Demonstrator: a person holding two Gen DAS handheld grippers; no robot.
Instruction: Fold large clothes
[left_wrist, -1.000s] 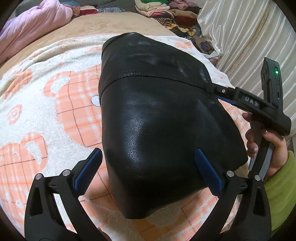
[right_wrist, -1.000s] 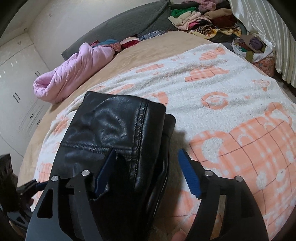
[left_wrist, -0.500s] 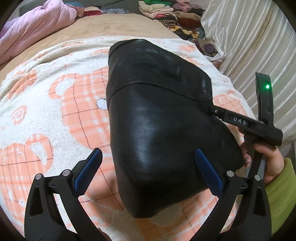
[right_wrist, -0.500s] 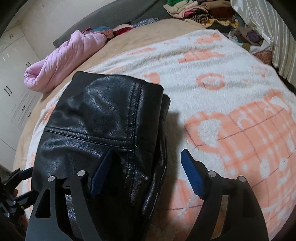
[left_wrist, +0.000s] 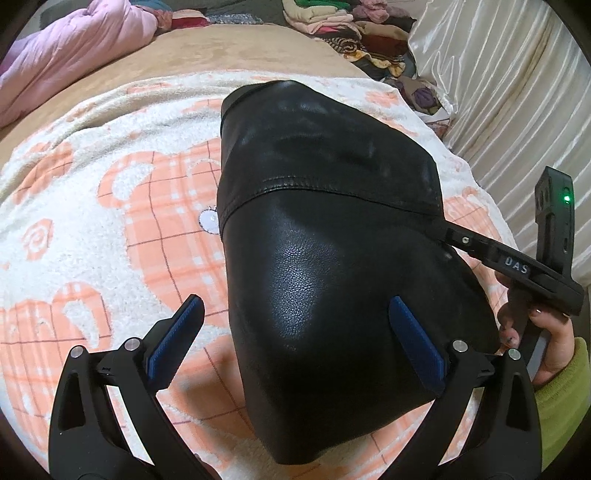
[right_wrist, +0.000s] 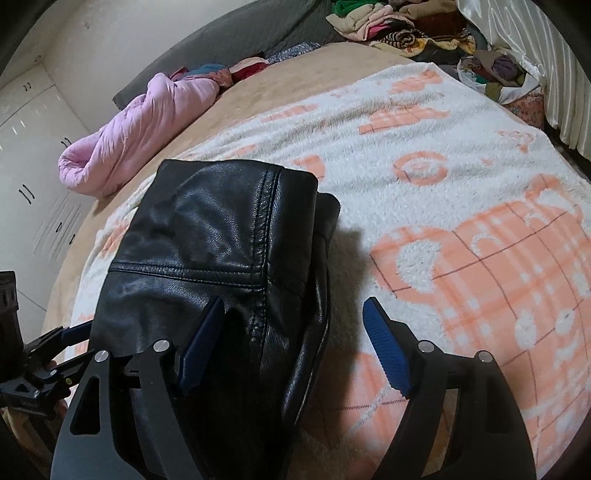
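A black leather jacket (left_wrist: 325, 258) lies folded into a compact bundle on the orange-and-white blanket (left_wrist: 110, 229). My left gripper (left_wrist: 295, 332) hovers open over its near end, one finger to the left over the blanket and the other above the leather. My right gripper (right_wrist: 293, 343) straddles the jacket (right_wrist: 221, 236) at its side edge. Its jaws are opening: the left pad lies against the leather, the right pad stands free over the blanket, and neither squeezes. A hand (left_wrist: 550, 354) in a green sleeve holds the right gripper at the jacket's right side.
A pink quilt (right_wrist: 147, 125) lies rolled at the far side of the bed. Piles of folded clothes (right_wrist: 399, 26) sit at the head end, a white curtain (left_wrist: 498, 92) hangs on the right, and white cupboards (right_wrist: 33, 166) stand beyond the bed.
The right gripper's jaws have spread wider around the jacket's edge. The jacket bundle stays put, and the left gripper stays open above it.
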